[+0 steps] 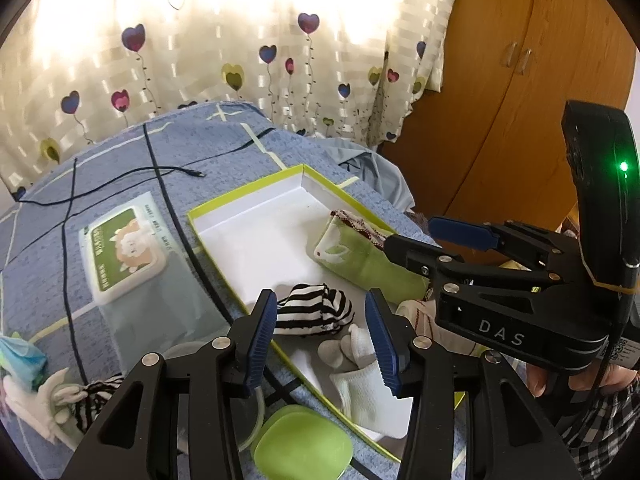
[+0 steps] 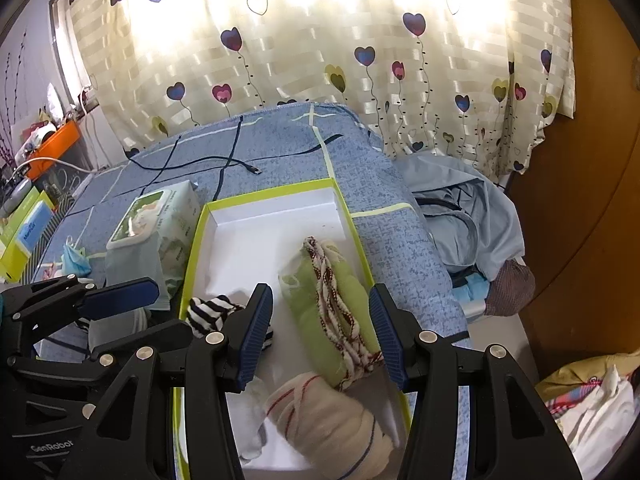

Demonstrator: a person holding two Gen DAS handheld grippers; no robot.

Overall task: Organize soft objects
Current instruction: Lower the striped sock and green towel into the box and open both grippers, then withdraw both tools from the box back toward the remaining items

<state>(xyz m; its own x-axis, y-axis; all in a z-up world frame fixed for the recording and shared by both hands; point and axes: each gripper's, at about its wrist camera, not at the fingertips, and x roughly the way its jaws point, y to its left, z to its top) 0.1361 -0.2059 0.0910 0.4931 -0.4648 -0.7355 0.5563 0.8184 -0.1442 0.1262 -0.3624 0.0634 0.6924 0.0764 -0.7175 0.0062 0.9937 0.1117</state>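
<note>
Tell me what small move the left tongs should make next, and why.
Probably lower the open left tongs onto the striped sock and close. It lies bunched at the box's near edge, directly between the fingers, while the green roll and cream roll already sit neatly inside. The right tongs are open over the green roll.

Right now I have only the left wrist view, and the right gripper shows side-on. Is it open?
Observer: Yes. The right gripper is open, and the green rolled cloth shows between its fingers.
Operator: And the cream scrap behind it?
Observer: That is a cream roll with red stripes, lying at the near end of the box.
Operator: Anything off to the far left?
Observer: An orange bin sits among clutter by the window.
</note>
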